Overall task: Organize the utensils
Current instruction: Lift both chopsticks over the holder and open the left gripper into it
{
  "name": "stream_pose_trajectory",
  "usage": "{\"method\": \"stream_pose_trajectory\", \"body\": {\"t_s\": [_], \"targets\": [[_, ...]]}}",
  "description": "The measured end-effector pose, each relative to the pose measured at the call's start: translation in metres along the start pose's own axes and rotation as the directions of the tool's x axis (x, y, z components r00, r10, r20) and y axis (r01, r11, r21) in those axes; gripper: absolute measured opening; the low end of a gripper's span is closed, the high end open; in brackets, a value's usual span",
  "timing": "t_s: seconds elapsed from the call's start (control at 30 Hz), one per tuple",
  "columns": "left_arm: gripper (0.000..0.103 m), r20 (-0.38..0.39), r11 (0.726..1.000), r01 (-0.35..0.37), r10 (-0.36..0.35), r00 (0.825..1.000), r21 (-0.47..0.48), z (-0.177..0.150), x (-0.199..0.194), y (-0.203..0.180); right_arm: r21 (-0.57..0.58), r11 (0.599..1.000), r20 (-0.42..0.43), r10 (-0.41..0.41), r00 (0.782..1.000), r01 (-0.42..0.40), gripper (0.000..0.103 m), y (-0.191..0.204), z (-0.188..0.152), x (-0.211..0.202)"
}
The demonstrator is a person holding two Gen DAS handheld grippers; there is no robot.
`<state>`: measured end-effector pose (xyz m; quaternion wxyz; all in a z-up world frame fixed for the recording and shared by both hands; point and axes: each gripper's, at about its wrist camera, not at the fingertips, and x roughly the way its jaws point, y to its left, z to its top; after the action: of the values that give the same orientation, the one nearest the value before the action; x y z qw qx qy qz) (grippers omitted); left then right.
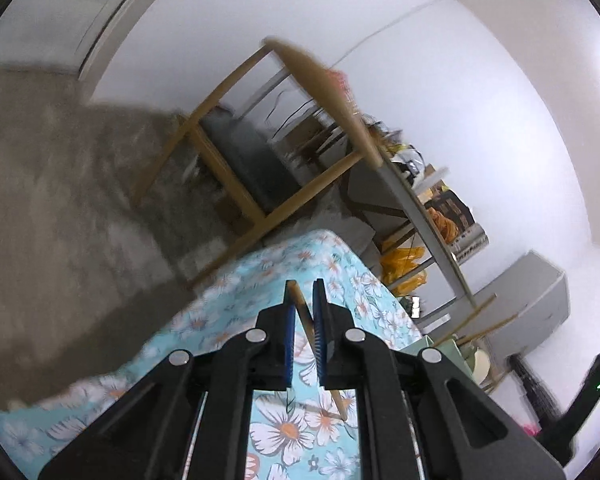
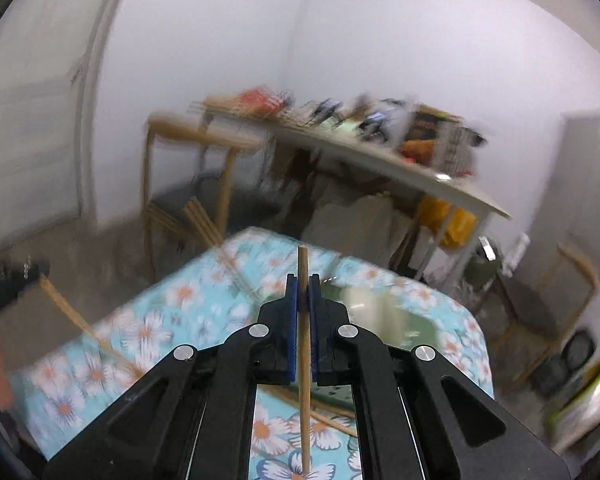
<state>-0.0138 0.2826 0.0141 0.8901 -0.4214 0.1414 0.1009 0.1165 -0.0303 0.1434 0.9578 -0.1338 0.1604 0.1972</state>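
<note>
While each gripper pinches 1 chopstick above the floral table (image 2: 172,304), left gripper (image 1: 304,300) holding its chopstick (image 1: 305,320) skewed and right gripper (image 2: 303,294) holding its chopstick (image 2: 305,344) lengthwise, the skewed stick may slip, and loose chopsticks (image 2: 332,416) nearby could catch near the green holder (image 1: 444,350) at far right.

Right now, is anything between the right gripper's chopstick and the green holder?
Nothing visible. The right gripper is clamped on a chopstick; the green holder sits just beyond on the floral tablecloth, though blurred.
</note>
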Motion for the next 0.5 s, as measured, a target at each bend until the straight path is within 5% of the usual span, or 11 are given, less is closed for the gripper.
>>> {"method": "stream_pose_trajectory", "body": {"t_s": [0.1,0.27,0.5], "targets": [[0.006,0.037,0.996,0.011,-0.015,0.999,0.088,0.0,-0.017,-0.021,0.13,0.991,0.076,-0.005,0.997,-0.005,0.003,-0.033,0.006,-0.025],[0.004,0.193,0.994,0.036,-0.056,0.98,0.107,0.01,-0.049,-0.066,0.281,0.959,0.176,-0.005,0.984,-0.045,0.003,-0.071,0.009,-0.045],[0.004,0.158,0.955,0.16,-0.203,0.966,0.25,0.038,-0.045,-0.163,0.369,0.924,0.196,0.03,0.98,-0.102,0.003,-0.105,-0.002,-0.041]]}}
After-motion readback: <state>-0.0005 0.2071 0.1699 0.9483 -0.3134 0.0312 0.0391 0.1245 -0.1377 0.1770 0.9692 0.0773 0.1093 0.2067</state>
